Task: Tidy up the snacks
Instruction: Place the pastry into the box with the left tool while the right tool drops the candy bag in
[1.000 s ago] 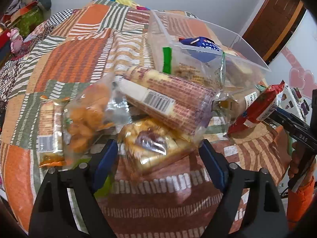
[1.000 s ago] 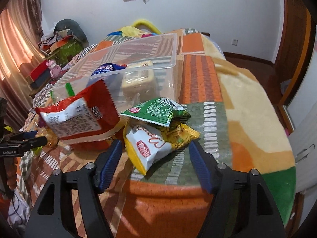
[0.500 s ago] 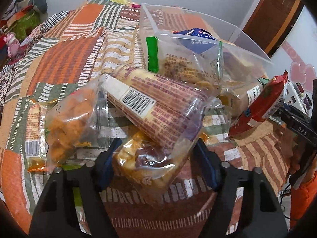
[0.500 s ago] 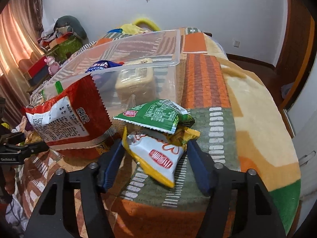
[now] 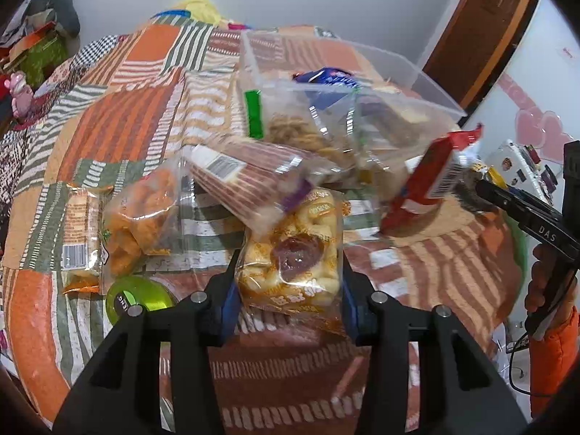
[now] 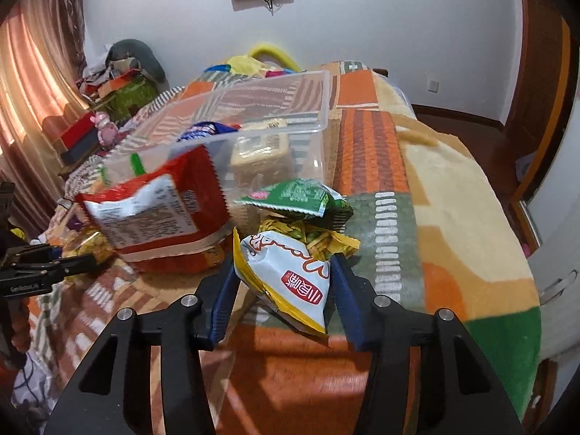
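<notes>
My left gripper is shut on a clear bag of yellow puffed snacks and holds it above the bedspread. My right gripper is shut on a white and yellow snack packet. A clear plastic bin stands behind the pile and holds a blue packet and other snacks; it also shows in the right wrist view. A red packet leans against the bin. A green packet lies just beyond my right gripper.
A striped brown tube-shaped pack, a bag of orange snacks, a wrapped bar and a green lid lie on the patchwork bedspread. The bed edge drops off at the right.
Both grippers have closed on their packets. The left has pulled the yellow puff bag out from under the striped pack. The right has lifted the white packet slightly.
</notes>
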